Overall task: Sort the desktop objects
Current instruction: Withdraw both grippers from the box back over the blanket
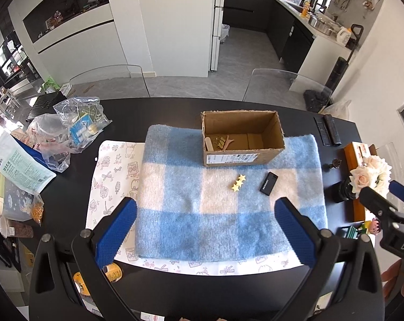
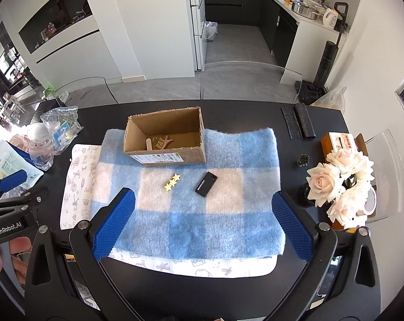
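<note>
An open cardboard box (image 1: pixel 242 157) (image 2: pixel 170 157) stands at the back of a blue and white checked cloth (image 1: pixel 202 230) (image 2: pixel 191 230). Inside it lie gold binder clips, a pink clip and a wooden stick (image 1: pixel 218 142) (image 2: pixel 159 142). A yellow three-star hair clip (image 1: pixel 237 182) (image 2: pixel 172 182) and a small black device (image 1: pixel 268 183) (image 2: pixel 206 183) lie on the cloth in front of the box. My left gripper (image 1: pixel 204 230) is open and empty above the cloth's near part. My right gripper (image 2: pixel 203 224) is open and empty, likewise well short of both items.
The black table (image 1: pixel 175 107) holds plastic bags and packets (image 1: pixel 76 131) at the left, white roses (image 2: pixel 341 184) in a dark vase at the right, an orange box (image 2: pixel 338 140) and two black remotes (image 2: pixel 298 124). A patterned white sheet (image 1: pixel 113 176) lies under the cloth. Clear chairs stand behind.
</note>
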`<state>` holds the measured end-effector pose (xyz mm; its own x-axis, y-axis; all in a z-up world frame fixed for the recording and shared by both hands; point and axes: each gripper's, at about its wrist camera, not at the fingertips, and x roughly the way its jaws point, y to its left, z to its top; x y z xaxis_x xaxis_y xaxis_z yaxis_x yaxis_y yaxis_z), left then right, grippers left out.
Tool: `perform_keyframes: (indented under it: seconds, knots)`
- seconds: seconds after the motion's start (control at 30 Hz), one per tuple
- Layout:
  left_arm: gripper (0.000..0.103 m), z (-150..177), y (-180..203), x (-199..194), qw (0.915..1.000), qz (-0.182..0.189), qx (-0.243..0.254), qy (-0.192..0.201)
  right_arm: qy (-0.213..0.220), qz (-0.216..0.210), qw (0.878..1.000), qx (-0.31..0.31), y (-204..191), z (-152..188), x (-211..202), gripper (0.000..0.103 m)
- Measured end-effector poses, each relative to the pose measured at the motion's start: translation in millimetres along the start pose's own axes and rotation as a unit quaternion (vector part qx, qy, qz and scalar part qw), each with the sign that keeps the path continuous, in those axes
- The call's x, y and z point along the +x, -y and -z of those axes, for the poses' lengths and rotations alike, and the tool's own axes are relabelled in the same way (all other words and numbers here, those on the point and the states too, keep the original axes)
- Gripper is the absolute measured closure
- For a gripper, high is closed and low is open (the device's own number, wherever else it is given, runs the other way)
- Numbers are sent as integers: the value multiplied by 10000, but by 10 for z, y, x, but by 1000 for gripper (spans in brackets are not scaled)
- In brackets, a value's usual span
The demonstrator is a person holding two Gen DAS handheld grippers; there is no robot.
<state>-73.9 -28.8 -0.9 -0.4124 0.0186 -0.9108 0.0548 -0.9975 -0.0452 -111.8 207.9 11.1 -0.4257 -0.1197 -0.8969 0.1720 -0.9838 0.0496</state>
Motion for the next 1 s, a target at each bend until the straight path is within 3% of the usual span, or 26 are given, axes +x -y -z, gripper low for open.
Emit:
perform_keyframes:
  seconds: [0.4,1.0]
  knots:
    - [0,230,79,-104,10000,54,21,-52,24,-6,10000,66,82,286,-179,0]
    - [0,179,143,28,9997,133,105,-174,-93,13,9999,36,74,310,-47,0]
